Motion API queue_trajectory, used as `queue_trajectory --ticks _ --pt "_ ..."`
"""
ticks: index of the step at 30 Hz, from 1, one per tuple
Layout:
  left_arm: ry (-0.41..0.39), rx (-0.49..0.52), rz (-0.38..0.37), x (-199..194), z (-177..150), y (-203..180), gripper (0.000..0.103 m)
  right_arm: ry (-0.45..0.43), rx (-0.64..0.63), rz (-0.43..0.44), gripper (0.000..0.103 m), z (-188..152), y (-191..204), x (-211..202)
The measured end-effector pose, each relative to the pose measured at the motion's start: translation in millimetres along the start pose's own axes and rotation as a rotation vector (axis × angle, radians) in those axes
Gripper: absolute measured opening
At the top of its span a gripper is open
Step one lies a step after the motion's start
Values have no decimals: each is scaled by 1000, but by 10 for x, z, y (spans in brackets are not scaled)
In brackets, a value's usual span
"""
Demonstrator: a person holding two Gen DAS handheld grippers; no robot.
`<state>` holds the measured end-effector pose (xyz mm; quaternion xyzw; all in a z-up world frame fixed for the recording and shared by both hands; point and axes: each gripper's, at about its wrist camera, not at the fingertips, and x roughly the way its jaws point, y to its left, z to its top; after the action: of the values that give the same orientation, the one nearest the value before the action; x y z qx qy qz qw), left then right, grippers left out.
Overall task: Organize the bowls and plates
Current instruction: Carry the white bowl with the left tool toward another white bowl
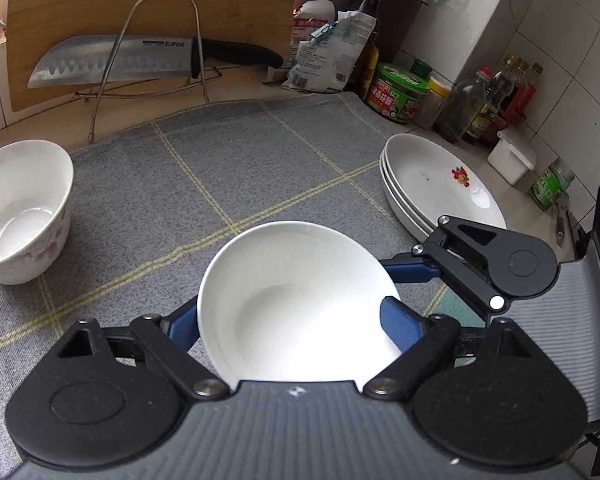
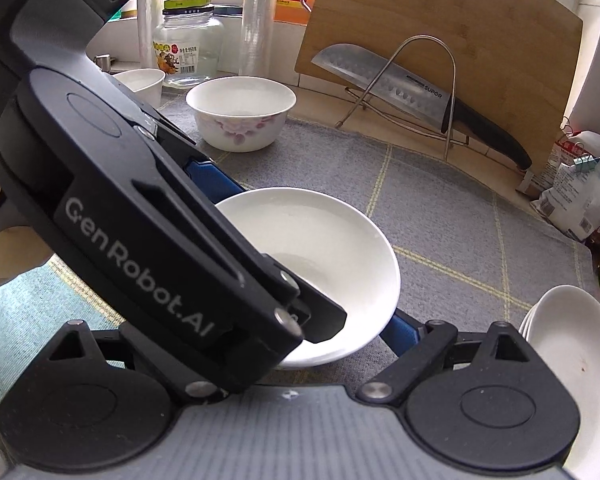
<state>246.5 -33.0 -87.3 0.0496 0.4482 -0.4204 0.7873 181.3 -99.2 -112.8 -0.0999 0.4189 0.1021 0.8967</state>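
Left gripper (image 1: 296, 320): spread wide around the plain white bowl (image 1: 300, 304), blue pads against its opposite sides.
Right gripper (image 2: 300, 312): spread wide at the same bowl; its left pad is hidden.
Plate stack (image 1: 440, 184): ahead, right of the left gripper.

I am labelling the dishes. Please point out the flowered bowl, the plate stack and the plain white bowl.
flowered bowl (image 2: 242, 114): right wrist view, on its outer wall.
plate stack (image 1: 432, 176): left wrist view, inside the top plate.
plain white bowl (image 1: 296, 300): left wrist view, on its inner wall.

Plain bowl (image 1: 296, 300) on cloth (image 1: 204, 184), between flowered bowl (image 1: 22, 210) and plates (image 1: 440, 184)
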Motion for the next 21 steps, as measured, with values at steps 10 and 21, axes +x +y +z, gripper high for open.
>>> queue_trajectory --ticks 10,21 --pt "-10 19 -2 0 25 -32 90 -7 19 -7 96 -7 -47 -4" --pt "-1 17 13 4 13 -25 90 -7 29 3 96 -26 -18 15"
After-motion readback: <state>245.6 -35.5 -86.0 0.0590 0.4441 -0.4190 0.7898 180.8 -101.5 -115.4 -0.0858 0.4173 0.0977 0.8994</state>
